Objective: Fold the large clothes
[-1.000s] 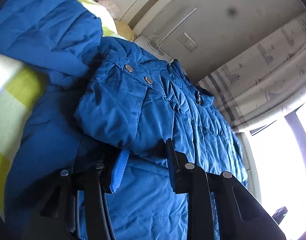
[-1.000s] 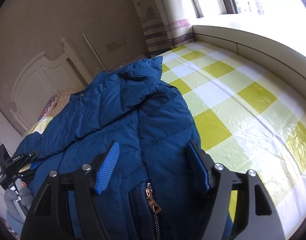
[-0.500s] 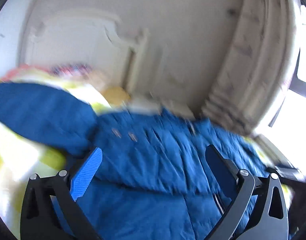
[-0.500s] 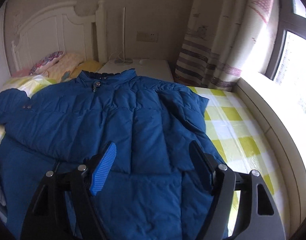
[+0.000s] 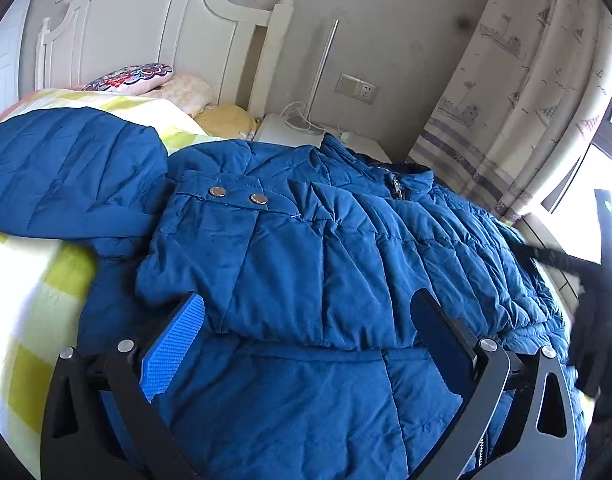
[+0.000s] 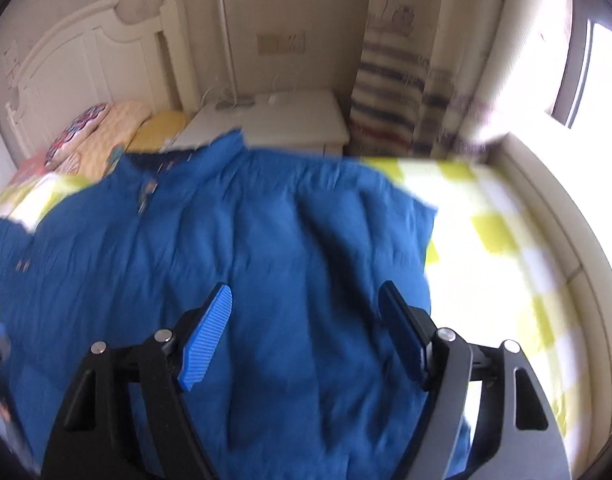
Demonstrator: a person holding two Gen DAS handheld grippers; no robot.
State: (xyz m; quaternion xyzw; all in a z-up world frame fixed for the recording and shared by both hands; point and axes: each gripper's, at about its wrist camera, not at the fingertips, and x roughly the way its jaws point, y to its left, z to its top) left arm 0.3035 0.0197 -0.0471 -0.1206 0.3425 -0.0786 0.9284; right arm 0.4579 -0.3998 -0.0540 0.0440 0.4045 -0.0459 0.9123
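A large blue puffer jacket (image 5: 338, 264) lies front up on the bed, collar toward the headboard, both sleeves folded across its chest. A cuff with two metal snaps (image 5: 234, 196) lies on top. My left gripper (image 5: 306, 312) is open and empty, just above the folded sleeve's lower edge. In the blurred right wrist view the jacket (image 6: 234, 248) fills the middle, and my right gripper (image 6: 306, 304) is open and empty above its lower half. The right gripper shows dark at the right edge of the left wrist view (image 5: 598, 292).
The bed has a yellow and white checked sheet (image 6: 502, 240). Pillows (image 5: 146, 80) lie by the white headboard (image 5: 146, 28). A white nightstand (image 6: 278, 120) with a lamp pole stands behind the collar. A striped curtain (image 5: 506, 92) and window ledge (image 6: 578, 248) lie to the right.
My left gripper has opened, let go of the sleeve, and drawn back and up. My right gripper has stayed open and has drawn back over the jacket's lower half.
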